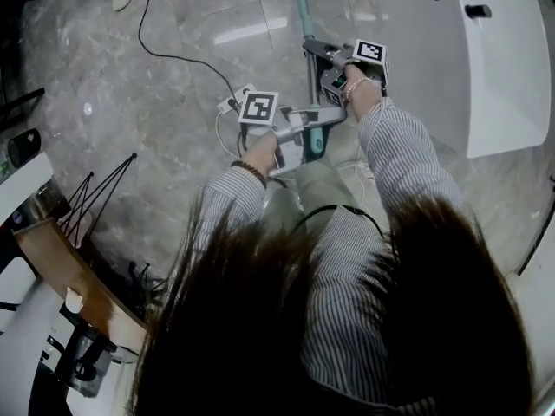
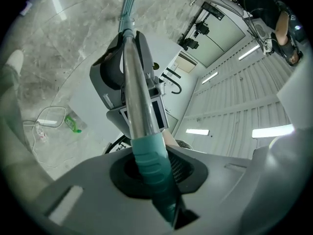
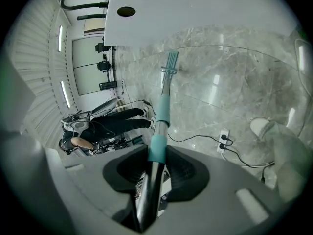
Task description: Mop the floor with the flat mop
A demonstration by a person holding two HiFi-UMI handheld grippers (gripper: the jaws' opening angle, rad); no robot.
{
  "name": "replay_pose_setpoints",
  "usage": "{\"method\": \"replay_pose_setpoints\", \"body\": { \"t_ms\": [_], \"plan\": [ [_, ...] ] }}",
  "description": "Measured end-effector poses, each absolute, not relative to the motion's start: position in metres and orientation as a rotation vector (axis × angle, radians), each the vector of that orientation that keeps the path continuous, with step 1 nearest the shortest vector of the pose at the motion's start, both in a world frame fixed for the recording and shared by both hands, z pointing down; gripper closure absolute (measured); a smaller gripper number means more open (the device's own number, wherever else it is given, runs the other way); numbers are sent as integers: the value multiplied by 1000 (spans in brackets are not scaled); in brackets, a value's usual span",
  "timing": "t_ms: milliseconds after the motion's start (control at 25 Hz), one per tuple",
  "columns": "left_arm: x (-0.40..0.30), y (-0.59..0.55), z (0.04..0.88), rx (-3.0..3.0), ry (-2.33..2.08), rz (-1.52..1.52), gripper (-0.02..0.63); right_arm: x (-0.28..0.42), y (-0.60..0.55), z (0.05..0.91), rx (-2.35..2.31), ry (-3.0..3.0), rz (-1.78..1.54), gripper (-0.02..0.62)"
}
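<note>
"So, from the head view, where is the flat mop?"
"Its handle (image 1: 303, 7) runs up the middle over the grey marble floor (image 1: 173, 146) and leaves the top edge, so the mop's head is out of sight there. The left gripper (image 1: 312, 125) takes the teal grip (image 1: 317, 141) at the near end, and the right gripper (image 1: 316, 52) sits further along the pole. Striped sleeves (image 1: 408, 163) lead to both."
"Anything beside them?"
"A white power strip (image 1: 234, 102) lies on the floor just left of the left gripper. A black cable (image 1: 165, 52) trails up-left from it — and a white unit (image 1: 503, 68) stands at upper right."
"And the left gripper view?"
"The jaws are clamped on the teal grip, pads tight on either side. The metal pole climbs away through the right gripper towards the floor."
"The right gripper view?"
"Same story — its jaws pinch the bare metal of the handle, just below a teal sleeve (image 3: 159, 148). Beyond, the pole slants down to the floor and ends in a forked joint (image 3: 170, 65); I can't make out the flat head itself. The power strip lies to the right, and a person in black (image 3: 105, 124) is well off at the left."
</note>
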State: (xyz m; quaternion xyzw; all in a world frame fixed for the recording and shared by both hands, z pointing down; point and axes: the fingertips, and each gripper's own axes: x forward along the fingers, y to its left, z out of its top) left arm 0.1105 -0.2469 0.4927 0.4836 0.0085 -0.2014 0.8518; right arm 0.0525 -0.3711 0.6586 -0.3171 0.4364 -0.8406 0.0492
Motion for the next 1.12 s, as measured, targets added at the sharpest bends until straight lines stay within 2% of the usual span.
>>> {"method": "replay_pose_setpoints", "body": {
  "t_ms": [280, 600, 920, 1120],
  "plan": [
    [117, -66, 485, 1017, 60, -366, 552, 59, -195, 650, -916, 1309, -2522, 478],
    [82, 104, 483, 963, 65, -352, 566, 30, -26, 649, -813, 1248, -2503, 477],
    [66, 235, 411, 982, 272, -337, 568, 7, 113, 597, -711, 1191, -2481, 469],
    [66, 237, 393, 970, 326, -400, 565, 2, 126, 587, -677, 1234, -2503, 462]
  ]
}}
